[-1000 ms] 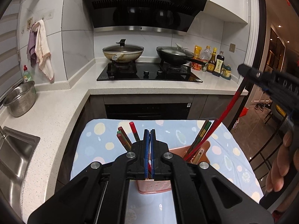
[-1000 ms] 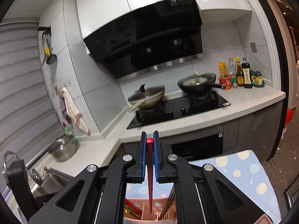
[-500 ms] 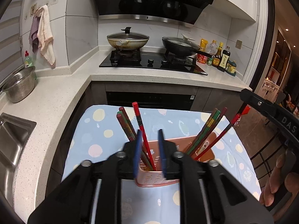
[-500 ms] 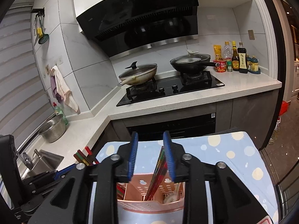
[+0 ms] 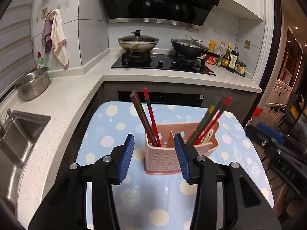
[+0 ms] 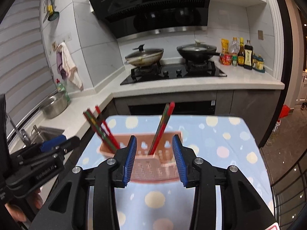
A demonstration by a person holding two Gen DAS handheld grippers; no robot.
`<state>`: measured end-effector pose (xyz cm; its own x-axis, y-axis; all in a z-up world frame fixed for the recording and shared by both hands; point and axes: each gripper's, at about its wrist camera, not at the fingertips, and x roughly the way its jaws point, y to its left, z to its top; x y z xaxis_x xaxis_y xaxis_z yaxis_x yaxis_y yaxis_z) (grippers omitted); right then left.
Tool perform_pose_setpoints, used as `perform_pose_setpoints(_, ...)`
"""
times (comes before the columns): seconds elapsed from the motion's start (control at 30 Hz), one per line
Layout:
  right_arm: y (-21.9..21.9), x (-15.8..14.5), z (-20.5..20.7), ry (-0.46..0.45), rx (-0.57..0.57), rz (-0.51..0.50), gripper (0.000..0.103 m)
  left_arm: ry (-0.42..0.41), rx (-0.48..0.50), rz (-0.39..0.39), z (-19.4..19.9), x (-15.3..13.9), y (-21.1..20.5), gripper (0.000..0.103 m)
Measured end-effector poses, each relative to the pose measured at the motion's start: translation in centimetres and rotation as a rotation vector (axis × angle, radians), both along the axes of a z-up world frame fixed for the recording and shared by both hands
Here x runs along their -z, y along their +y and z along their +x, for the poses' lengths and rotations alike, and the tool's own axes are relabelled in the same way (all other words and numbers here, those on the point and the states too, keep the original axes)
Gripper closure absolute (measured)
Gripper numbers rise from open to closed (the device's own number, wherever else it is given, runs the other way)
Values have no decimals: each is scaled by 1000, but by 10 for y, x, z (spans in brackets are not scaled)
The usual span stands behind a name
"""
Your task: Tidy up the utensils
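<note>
Both grippers empty: left gripper and right gripper had jaws apart. Chopsticks stood sorted in two end compartments of pink holder, mid-table on dotted cloth. Task looked about done; nothing loose visible.

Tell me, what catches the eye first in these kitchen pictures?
The pink utensil holder on the dotted blue cloth, with red chopsticks fanning from its left and right compartments. Framing it, each hand-held gripper's blue pads stand open: left hand-held gripper, right hand-held gripper. Behind, two lidded pans sit on the stove.
</note>
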<state>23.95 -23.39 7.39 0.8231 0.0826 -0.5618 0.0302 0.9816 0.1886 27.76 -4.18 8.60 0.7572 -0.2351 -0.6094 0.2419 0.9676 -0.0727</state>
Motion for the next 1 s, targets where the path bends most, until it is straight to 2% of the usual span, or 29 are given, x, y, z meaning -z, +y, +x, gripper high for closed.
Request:
perform_pose_setpoints(0.13, 7, 12, -19, 45, -10, -4, 64, 12, -13, 0, -20, 6, 4, 55)
perform_pose_setpoints(0.2, 11, 17, -30, 61, -12, -7, 62, 17, -17, 1, -30, 9, 6, 53)
perform_pose_setpoints(0.33, 18, 25, -48, 83, -7, -20, 55, 25, -24, -10, -47, 15, 7, 40)
perform_pose_setpoints(0.53, 25, 36, -71, 103, 3, -29, 49, 29, -34, -5, -67, 24, 5, 33)
perform_pose_setpoints(0.7, 24, 45, -80, 143, -10, -10, 48, 33, -47, 11, -78, 30, 5, 29)
perform_pose_setpoints(0.77, 25, 46, -82, 148, -5, -17, 47, 33, -58, 14, -81, 31, 6, 23)
perform_pose_setpoints(0.83, 27, 46, -85, 143, 5, -33, 43, 22, -69, 22, -85, 31, 7, 16)
perform_pose_setpoints(1.0, 29, 45, -89, 138, 12, -57, 28, 24, -78, 35, -89, 33, 8, 14)
